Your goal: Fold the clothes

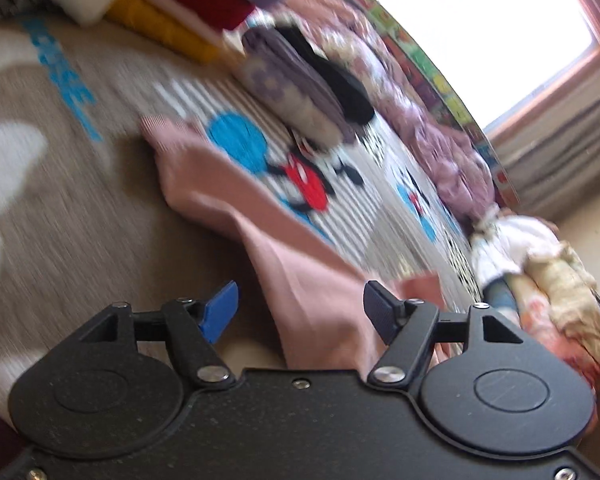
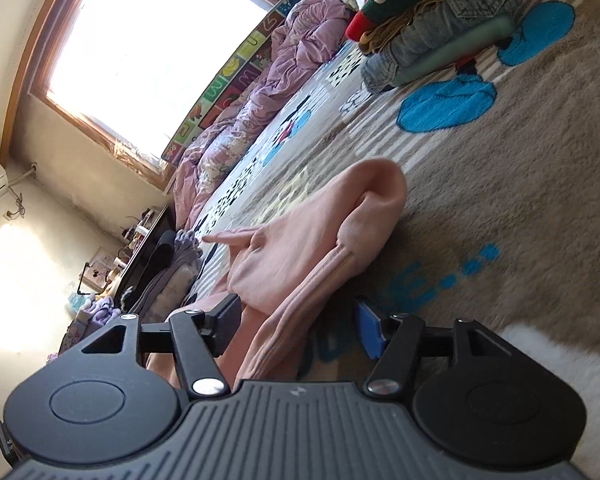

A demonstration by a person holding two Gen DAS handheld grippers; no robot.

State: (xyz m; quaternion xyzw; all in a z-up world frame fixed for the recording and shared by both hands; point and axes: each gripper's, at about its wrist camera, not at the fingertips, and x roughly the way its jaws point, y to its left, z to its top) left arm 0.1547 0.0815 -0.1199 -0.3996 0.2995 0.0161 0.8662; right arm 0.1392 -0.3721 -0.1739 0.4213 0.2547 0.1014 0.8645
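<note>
Rug [image 2: 540,168]: grey, blue cartoon shapes
Quilt [image 2: 260,92]: lilac, far, below the window [image 2: 156,40]
Doll [image 1: 540,272]: right edge

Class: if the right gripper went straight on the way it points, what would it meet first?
Most likely the pink garment, bunched on the carpet between the right gripper's open fingers; depth is unclear.

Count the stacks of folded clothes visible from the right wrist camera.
2. One tall stack sits at the upper right on the carpet, topped by a green and red knit. A smaller purple stack lies at left beyond the pink garment. More may be hidden.
</note>
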